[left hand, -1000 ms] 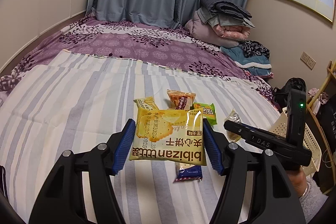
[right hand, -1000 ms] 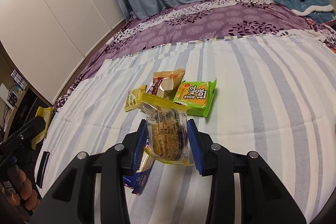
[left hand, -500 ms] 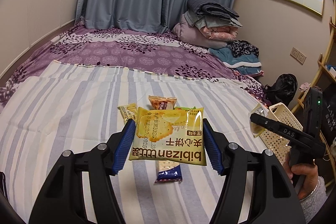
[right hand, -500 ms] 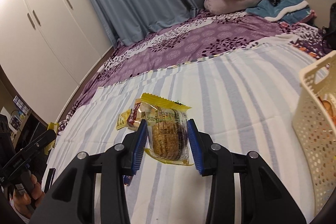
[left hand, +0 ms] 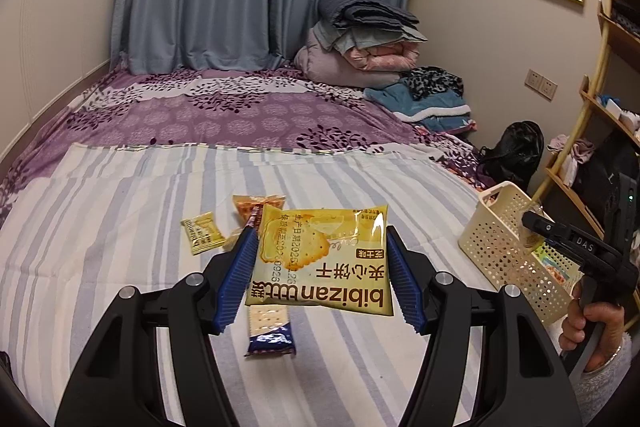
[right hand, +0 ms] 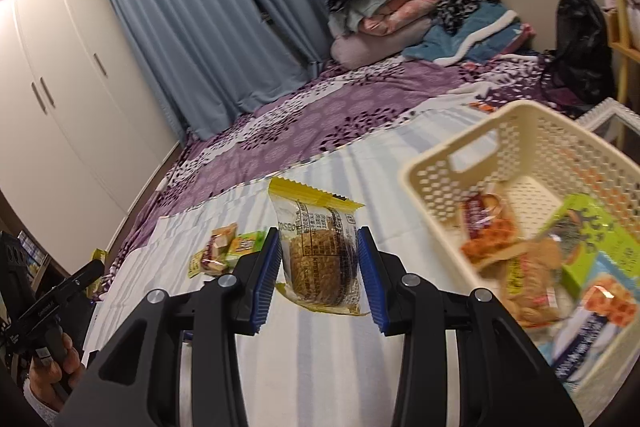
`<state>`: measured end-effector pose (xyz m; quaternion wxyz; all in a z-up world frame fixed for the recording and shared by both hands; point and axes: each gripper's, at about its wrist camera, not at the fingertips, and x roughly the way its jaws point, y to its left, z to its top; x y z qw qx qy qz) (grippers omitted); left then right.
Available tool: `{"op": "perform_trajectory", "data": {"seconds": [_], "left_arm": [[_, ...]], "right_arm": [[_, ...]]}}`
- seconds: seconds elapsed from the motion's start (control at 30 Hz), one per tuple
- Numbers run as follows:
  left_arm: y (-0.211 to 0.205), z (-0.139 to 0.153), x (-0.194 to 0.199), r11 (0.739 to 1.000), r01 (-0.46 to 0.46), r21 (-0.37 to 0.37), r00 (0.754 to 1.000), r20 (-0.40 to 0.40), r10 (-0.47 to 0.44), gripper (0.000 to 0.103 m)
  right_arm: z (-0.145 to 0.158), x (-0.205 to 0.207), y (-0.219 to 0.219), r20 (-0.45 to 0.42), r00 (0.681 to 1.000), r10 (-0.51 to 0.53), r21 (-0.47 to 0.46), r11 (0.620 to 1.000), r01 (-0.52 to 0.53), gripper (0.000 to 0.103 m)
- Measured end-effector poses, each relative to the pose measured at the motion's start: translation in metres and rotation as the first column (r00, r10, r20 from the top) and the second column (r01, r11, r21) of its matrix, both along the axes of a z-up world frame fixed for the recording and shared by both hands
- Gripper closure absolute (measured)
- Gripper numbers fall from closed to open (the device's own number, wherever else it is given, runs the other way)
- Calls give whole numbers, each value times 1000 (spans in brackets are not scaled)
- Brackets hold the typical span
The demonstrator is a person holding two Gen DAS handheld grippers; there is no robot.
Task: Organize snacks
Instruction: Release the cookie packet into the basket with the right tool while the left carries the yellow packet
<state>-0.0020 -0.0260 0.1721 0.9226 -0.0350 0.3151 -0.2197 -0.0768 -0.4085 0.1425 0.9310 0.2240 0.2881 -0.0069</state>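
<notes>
Between my left gripper's blue pads sits the yellow biscuit packet, clamped at both side edges and lifted clear of the striped bedsheet. Below it on the sheet I see a dark blue cracker bar, with a small yellow sachet and an orange-wrapped snack lying further off. Off to my right stands the cream perforated basket near the bed's edge, and my right hand grips its tool's handle just beside it.

My right gripper is pressed shut on a clear-wrapped brown cake with a yellow crimped top, held upright above the sheet. Just to its right I see the basket close up, tilted in the view and blurred, already holding several packets: a green one, a red-orange one and a blue-and-white one. Behind the cake, more snacks lie on the sheet, and my left hand shows low at the left edge.
</notes>
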Motion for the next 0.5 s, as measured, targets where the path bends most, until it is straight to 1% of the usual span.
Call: {"op": "perform_trajectory", "data": {"seconds": [0.27, 0.5], "left_arm": [[-36, 6, -3, 997, 70, 12, 997, 8, -70, 38], [-57, 13, -7, 994, 110, 26, 994, 21, -111, 38]], "right_arm": [[4, -49, -59, 11, 990, -140, -18, 990, 140, 64], [-6, -77, -91, -9, 974, -225, -11, 974, 225, 64]]}}
